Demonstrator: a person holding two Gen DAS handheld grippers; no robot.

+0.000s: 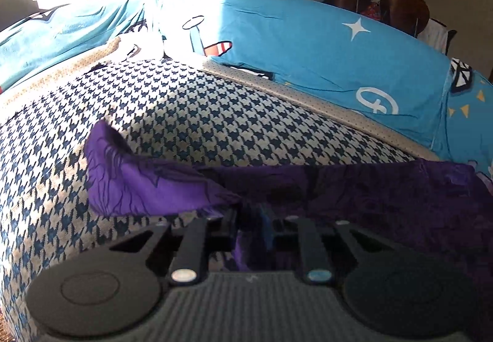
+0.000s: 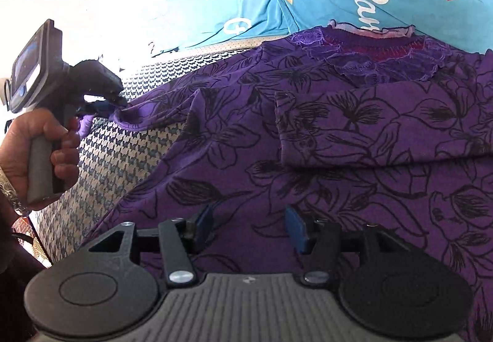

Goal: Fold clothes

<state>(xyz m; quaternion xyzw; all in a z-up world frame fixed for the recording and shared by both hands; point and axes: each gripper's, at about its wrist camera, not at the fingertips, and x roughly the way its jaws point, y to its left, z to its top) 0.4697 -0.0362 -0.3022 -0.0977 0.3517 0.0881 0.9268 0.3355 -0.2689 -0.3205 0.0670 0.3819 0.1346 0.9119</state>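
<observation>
Item: purple floral top [image 2: 339, 132], long-sleeved, lace-trimmed at the neckline [image 2: 369, 46], lying spread on the houndstooth blanket [image 1: 185, 114], neck toward the far side where the blue printed bedding [image 1: 323, 43] runs along the blanket's far edge. Taking the neckline as landmark: one sleeve [image 2: 385, 129] is already laid across the chest just below it; the other sleeve, out to the left of it, is drawn away from the body toward the bare blanket, its cuff end [image 1: 129, 175] lifted and creased. Left gripper [image 1: 251, 219]: clenched on that sleeve's cloth, purple fabric bunched between the pads; a person's hand [image 2: 40, 154] grips its handle, seen from the right wrist view. Right gripper [image 2: 249, 228]: jaws parted, nothing between them, blue pads [image 2: 295, 228] hovering over the body cloth well below the neckline, toward the hem; contact with the fabric cannot be told. Step in hand, as I judge it: bring the left sleeve inward over the chest to lie on or beside the folded one. To do it well, keep the pinch near the cuff, lift enough to clear the body panel, carry the sleeve level toward the neckline's midline, and lay it flat before letting go. The right gripper would serve best pressing the body down so the top does not drag. Risk: the thin cloth slipping, or bunching at the shoulder.
</observation>
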